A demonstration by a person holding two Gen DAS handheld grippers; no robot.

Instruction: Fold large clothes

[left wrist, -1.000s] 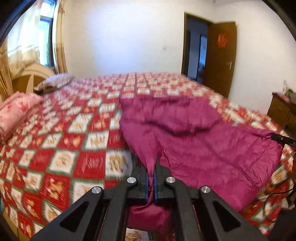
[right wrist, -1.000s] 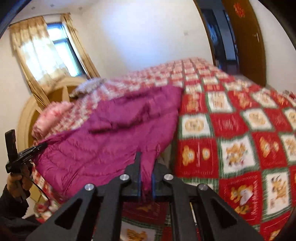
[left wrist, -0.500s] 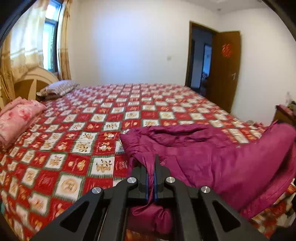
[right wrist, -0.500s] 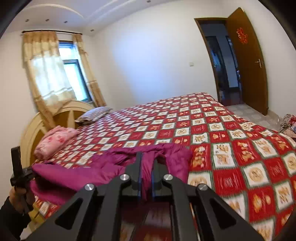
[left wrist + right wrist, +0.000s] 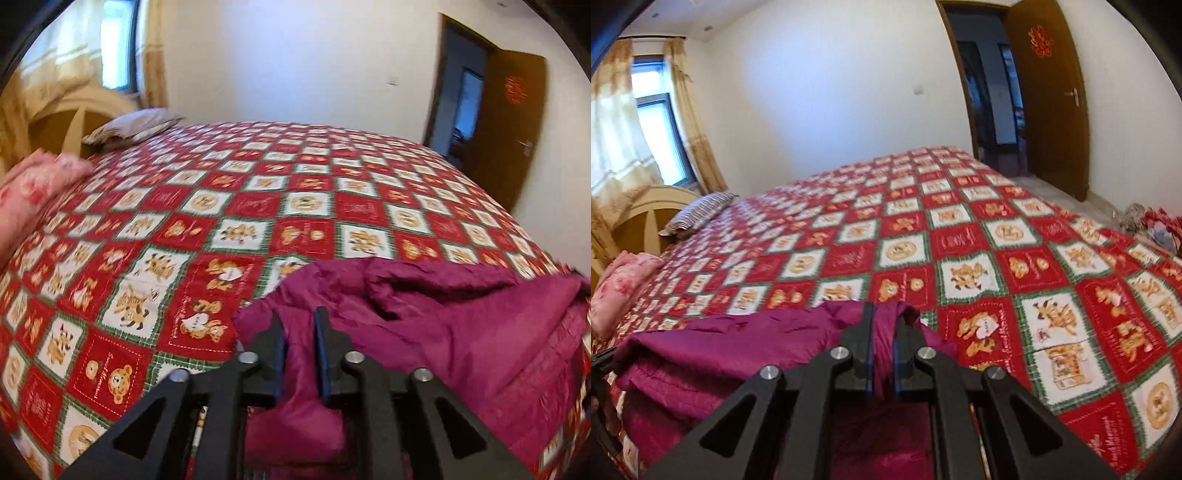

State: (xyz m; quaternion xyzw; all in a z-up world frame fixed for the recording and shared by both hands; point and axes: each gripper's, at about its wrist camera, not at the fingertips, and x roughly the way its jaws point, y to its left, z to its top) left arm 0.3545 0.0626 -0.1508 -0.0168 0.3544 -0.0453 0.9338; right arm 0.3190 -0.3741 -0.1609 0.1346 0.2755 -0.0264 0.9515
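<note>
Both tongs, left (image 5: pixel 298 325) and right (image 5: pixel 883 319), pinch the magenta jacket (image 5: pixel 461 332).

A red double-happiness sign (image 5: pixel 1040 41) stands on the brown door (image 5: pixel 1052 122); the script on the red squares of the bedspread (image 5: pixel 258 206) is too blurred to read.

We count one magenta jacket (image 5: pixel 461 332) on one bed (image 5: pixel 258 206), and two tools: left tool (image 5: pixel 298 332), right tool (image 5: pixel 883 325). We see two pillows, one striped (image 5: pixel 698 216) and one pink (image 5: pixel 624 284), plus one door (image 5: pixel 1049 92) and one window (image 5: pixel 653 122).
</note>
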